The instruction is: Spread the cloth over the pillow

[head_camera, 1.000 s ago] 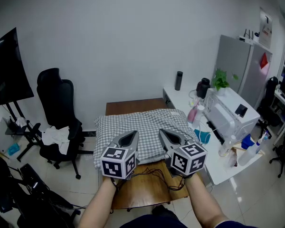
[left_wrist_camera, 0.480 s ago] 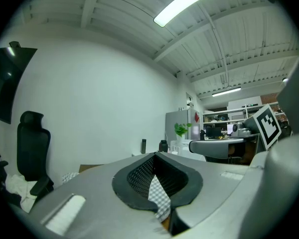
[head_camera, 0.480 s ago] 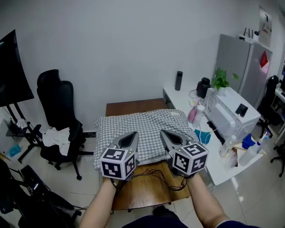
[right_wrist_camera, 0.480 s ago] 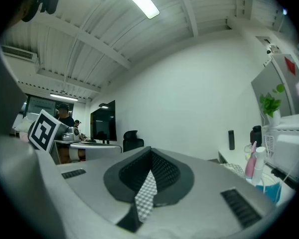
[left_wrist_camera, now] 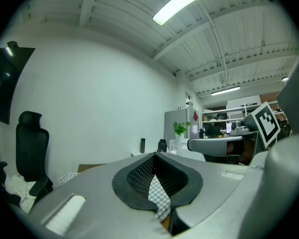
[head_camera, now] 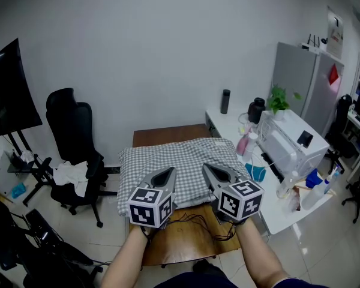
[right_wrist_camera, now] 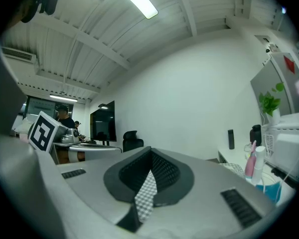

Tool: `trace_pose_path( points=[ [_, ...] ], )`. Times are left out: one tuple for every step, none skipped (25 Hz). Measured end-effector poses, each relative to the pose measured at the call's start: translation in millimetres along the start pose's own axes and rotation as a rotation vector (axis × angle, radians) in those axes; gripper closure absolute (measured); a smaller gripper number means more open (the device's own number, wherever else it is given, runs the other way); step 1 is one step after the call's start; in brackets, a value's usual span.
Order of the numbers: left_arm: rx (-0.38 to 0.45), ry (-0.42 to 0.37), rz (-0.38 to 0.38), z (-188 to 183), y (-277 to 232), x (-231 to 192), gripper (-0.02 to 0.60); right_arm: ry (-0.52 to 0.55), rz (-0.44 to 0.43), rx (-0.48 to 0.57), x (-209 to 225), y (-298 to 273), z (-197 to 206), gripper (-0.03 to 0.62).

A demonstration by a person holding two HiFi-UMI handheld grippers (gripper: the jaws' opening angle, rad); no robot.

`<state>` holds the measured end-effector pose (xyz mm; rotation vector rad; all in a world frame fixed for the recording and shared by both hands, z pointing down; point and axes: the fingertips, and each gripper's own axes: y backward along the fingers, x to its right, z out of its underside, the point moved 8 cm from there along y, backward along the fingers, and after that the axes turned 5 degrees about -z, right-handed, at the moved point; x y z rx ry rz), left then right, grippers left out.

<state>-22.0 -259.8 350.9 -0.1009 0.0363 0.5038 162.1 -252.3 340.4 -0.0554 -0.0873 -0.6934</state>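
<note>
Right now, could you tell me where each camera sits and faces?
Head view: on the head, facing down at the cloth; forearms, left tool, right tool show.
Left gripper view: on the left tool, along jaws shut on cloth.
Right gripper view: same, on the right tool.
All share: cloth, plant.

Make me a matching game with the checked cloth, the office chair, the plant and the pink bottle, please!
Things:
1. checked cloth
2. office chair
3. potted plant
4. pink bottle

Where or what colour:
A. green, by the grey fridge
B. grey-and-white, on the wooden table
C. on the white counter, right of the table
D. black, on the floor left of the table

Pairs: 1-B, 2-D, 3-A, 4-C.
</note>
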Motion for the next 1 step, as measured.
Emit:
trace_pose_path(
  points=[
    [0.000,0.000,0.000,-0.2,-0.7,0.4,0.574,0.001,0.000,0.000,0.7,0.0,-0.5,0.582]
  ],
)
